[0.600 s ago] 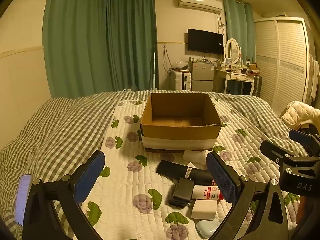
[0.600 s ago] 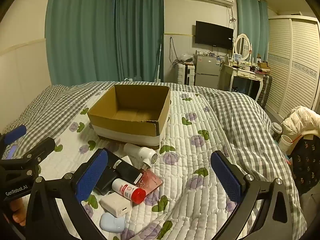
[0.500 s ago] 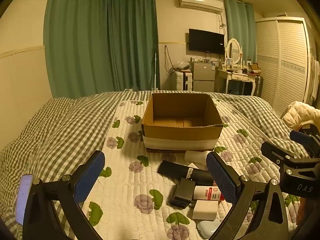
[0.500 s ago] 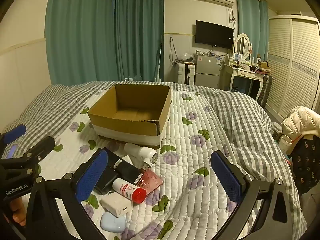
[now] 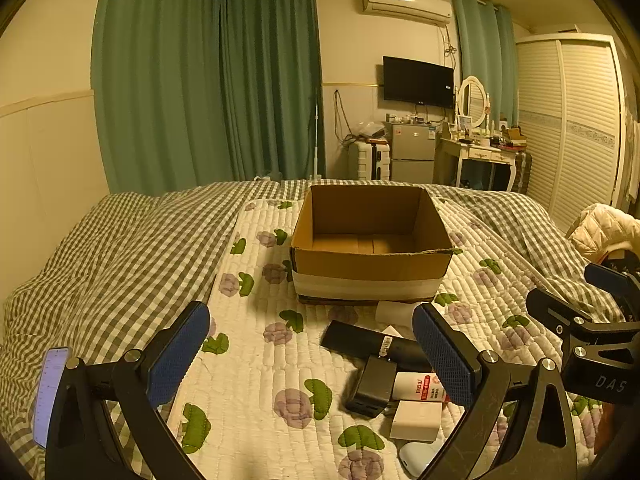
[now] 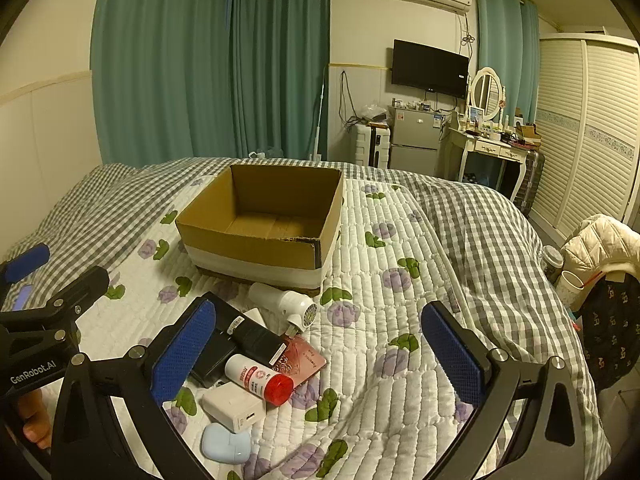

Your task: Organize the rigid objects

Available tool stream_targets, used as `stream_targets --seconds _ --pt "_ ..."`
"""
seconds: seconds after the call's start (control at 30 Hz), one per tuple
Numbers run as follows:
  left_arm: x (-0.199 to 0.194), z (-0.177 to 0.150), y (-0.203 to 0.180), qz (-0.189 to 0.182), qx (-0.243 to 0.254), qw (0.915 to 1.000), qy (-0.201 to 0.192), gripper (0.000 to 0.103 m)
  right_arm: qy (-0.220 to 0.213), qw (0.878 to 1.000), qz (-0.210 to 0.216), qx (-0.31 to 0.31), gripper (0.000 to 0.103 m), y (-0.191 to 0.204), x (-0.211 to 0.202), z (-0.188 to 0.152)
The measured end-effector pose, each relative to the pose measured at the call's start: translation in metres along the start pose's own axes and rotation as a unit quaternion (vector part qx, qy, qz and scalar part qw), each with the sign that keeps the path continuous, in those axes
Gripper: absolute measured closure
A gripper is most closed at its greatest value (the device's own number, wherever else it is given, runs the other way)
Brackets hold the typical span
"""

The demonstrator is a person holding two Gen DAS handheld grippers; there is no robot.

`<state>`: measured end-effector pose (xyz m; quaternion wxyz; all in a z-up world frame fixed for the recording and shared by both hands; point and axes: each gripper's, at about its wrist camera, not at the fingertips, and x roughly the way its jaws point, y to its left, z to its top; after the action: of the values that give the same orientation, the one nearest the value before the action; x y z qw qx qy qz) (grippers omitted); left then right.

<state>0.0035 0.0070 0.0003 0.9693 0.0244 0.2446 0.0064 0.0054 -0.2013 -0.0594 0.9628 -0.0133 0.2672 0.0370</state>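
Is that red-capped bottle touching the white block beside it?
Touching. In the right wrist view the bottle lies tilted with its red cap end resting against the top edge of the white block; no quilt shows between them.

Left hand-held gripper [image 5: 310,354] and right hand-held gripper [image 6: 318,350] hover side by side, jaws spread wide

Open quilt [image 5: 256,364] runs clear up the left side to the cardboard box [image 5: 370,268], while the clutter pile [image 6: 248,356] and white hair dryer [image 6: 282,300] crowd its front.
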Motion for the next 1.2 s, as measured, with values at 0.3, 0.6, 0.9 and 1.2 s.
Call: stream_targets --seconds 0.3,0.6,0.9,1.2 --pt "-0.0003 -0.0001 -0.0003 0.000 0.000 1.0000 0.000 0.000 0.002 1.000 -0.001 -0.001 0.000 0.0007 0.0001 -0.0009" --pt "-0.0004 -0.0008 0.0001 0.002 -0.001 1.0000 -0.001 0.000 0.003 1.000 -0.002 -0.002 0.000 0.0011 0.0007 -0.0024" --pt "-0.0005 -0.0018 0.0006 0.002 -0.001 1.0000 -0.001 0.000 0.004 1.000 -0.003 -0.003 0.000 0.0014 0.0012 -0.0032" --pt "0.0001 -0.0029 0.0008 0.002 -0.001 1.0000 -0.001 0.000 0.007 1.000 -0.002 -0.004 0.000 0.0017 0.0015 -0.0071"
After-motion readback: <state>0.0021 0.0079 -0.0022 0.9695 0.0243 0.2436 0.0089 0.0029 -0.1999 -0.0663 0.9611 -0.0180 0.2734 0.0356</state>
